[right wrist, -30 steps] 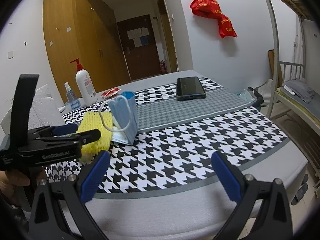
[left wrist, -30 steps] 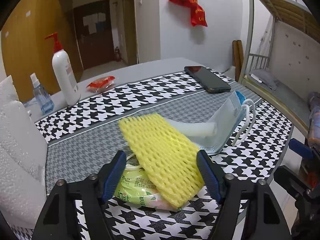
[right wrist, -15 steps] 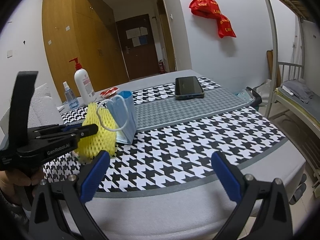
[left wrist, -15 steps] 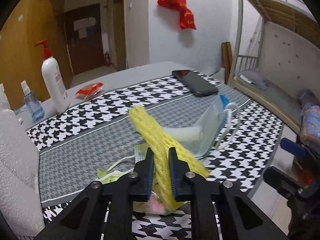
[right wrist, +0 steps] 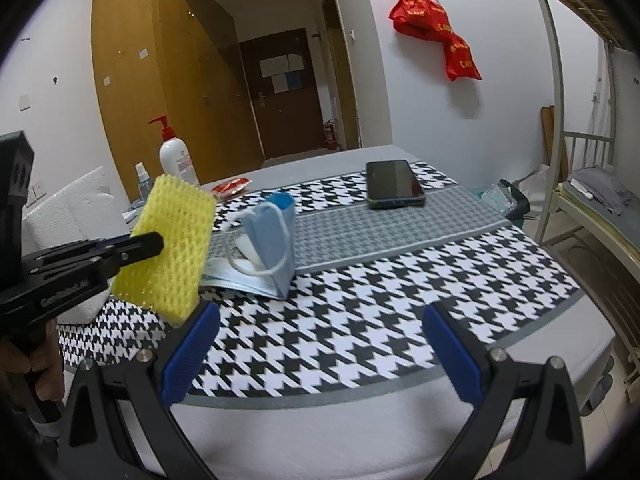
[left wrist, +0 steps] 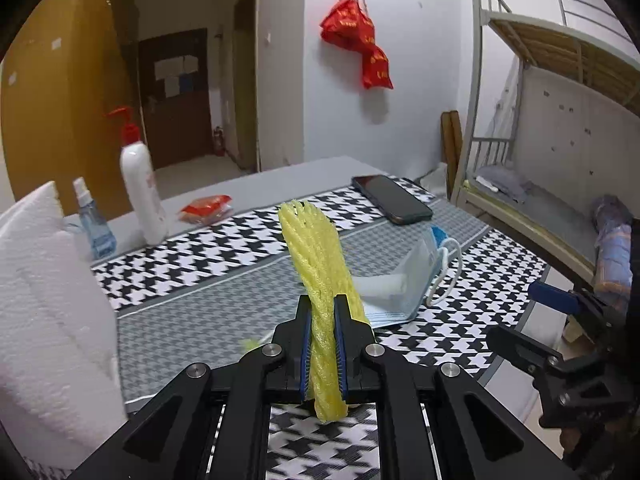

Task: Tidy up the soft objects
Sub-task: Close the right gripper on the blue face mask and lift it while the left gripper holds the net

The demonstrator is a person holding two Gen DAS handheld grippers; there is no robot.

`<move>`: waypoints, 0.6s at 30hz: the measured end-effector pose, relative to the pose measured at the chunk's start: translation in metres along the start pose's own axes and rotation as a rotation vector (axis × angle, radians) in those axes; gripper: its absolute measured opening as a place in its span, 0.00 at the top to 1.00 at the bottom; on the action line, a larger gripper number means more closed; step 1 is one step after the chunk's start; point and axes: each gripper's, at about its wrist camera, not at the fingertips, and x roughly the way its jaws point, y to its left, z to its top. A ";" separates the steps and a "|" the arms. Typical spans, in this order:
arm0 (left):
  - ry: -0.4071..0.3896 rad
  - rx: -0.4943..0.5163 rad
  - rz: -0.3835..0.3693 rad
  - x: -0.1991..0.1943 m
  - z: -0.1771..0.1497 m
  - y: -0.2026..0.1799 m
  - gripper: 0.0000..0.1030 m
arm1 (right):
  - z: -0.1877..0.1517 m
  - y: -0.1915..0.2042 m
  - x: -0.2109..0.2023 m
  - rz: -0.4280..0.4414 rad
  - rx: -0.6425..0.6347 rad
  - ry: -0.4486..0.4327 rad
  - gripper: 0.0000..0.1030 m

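Observation:
My left gripper (left wrist: 323,312) is shut on a yellow foam net sleeve (left wrist: 316,264) and holds it upright, lifted off the table. The sleeve (right wrist: 174,240) also shows in the right wrist view, in the left gripper (right wrist: 154,244). A stack of blue face masks (left wrist: 416,284) with white ear loops lies on the houndstooth cloth behind the sleeve; it shows in the right wrist view too (right wrist: 268,248). My right gripper (right wrist: 320,340) is open and empty over the table's front edge.
A black phone (right wrist: 394,184) lies at the far right of the cloth. A white pump bottle (left wrist: 142,184), a small blue spray bottle (left wrist: 94,226) and a red packet (left wrist: 206,208) stand at the back left. White foam blocks (left wrist: 44,304) fill the left. A bunk bed (left wrist: 560,128) stands right.
My left gripper closed on the yellow sleeve, squeezed it flat and lifted it up off the green packet and the table. The right gripper stayed open and nearly still.

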 end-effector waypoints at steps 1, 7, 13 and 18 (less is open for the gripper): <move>-0.005 -0.002 0.008 -0.003 -0.001 0.003 0.89 | 0.001 0.002 0.001 0.001 -0.002 0.000 0.01; -0.008 -0.014 0.039 -0.007 -0.006 0.017 0.89 | 0.010 0.014 0.010 0.013 -0.017 0.001 0.01; -0.013 -0.023 0.060 -0.008 -0.009 0.028 0.89 | 0.021 0.020 0.024 0.008 -0.019 0.014 0.01; -0.015 -0.016 0.053 -0.008 -0.010 0.030 0.89 | 0.031 0.024 0.037 -0.005 -0.016 0.031 0.01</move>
